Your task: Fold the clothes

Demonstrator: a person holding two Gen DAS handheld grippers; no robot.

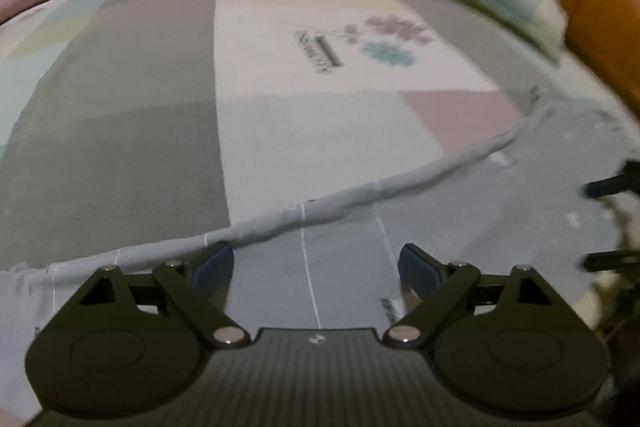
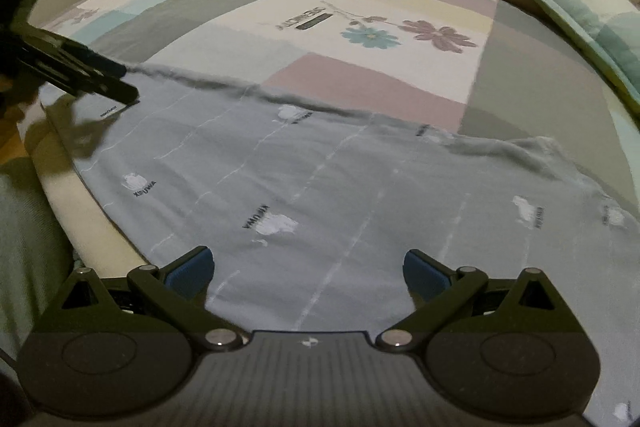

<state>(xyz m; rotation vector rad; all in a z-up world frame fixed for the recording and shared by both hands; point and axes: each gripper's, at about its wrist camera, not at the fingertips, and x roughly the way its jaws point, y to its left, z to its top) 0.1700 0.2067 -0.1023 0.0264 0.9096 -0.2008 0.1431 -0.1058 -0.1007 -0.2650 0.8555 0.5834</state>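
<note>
A: What is seen from the left wrist?
B: The left gripper [image 1: 316, 267] is spread wide, nothing held; the grey garment [image 1: 340, 259] is spread beneath it.
A: And the right wrist?
B: The right gripper [image 2: 308, 267] is likewise wide and empty above the garment [image 2: 320, 187], on the bedsheet [image 2: 360, 67].

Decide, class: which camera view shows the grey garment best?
The right wrist view: the grey garment spreads across the bed with its printed marks sharp. The left wrist view shows only a blurred part with its far edge.
</note>
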